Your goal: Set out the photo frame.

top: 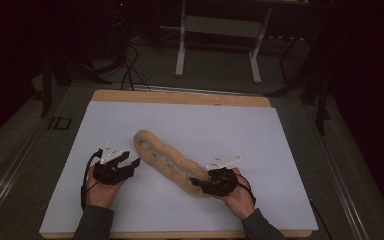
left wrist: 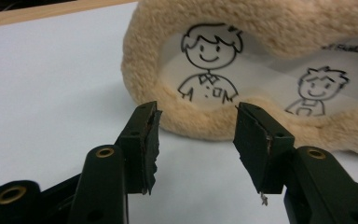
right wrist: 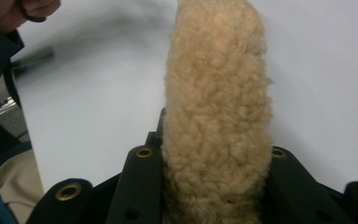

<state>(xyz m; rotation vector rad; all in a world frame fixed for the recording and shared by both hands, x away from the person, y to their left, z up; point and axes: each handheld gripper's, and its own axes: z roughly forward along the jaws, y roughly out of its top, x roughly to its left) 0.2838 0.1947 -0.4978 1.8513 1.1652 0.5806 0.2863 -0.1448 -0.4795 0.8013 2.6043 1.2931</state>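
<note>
Right gripper (top: pixel 200 183) fingers clamped on fleecy tan pouch (top: pixel 167 161), left gripper (top: pixel 132 161) fingers apart just beside it, white board (top: pixel 260 140) beneath

Bare white mat (top: pixel 230 130) all around, plush cushion (top: pixel 167 161) lying diagonally mid-table

Fuzzy tan fleece cushion (top: pixel 167 162) on matt white tabletop (top: pixel 230 130).
</note>
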